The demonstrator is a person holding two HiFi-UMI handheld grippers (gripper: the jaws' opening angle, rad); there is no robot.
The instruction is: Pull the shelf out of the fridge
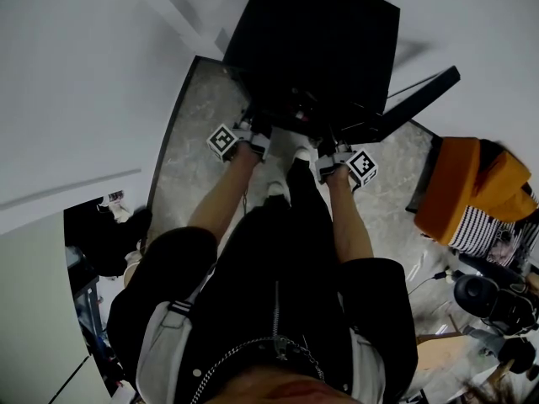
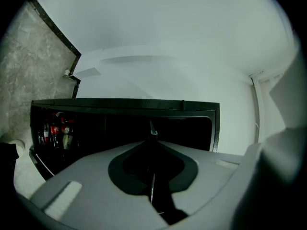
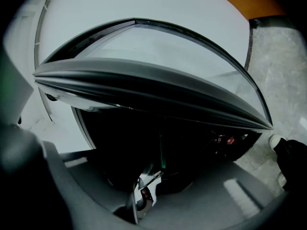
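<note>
**Both grippers pinch the shelf's front edge at the mouth of the fridge**

The person stands directly in front of the fridge [image 1: 337, 32], a low black box. Its door [image 1: 425, 91] is swung wide to the side nearer the right gripper, so nothing blocks the way out. Both arms reach forward into the fridge's open front.

The shelf [image 2: 152, 128] lies inside the fridge. Only its thin front edge shows, as a fine line running out of the dark cavity and in between each gripper's jaws. The left gripper [image 1: 257, 137] is closed almost fully on that edge, toward the fridge's left side. The right gripper [image 1: 327, 151] is closed nearly as far on the same edge, toward the fridge's door side. Its view is dark, so the contact there is harder to read.

In each gripper view the floor [image 2: 29, 56] runs up one side, so each tool appears to be rolled onto its side. That roll lets the jaws close from above and below on a flat pane.

Two grips spread across the fridge's width should keep the shelf level and stop it skewing and jamming as it slides. Bottles [image 2: 57, 133] with red labels seem to sit lower in the fridge, clear of the shelf. Judging by how little of the shelf shows, most of it is yet to come out.
</note>
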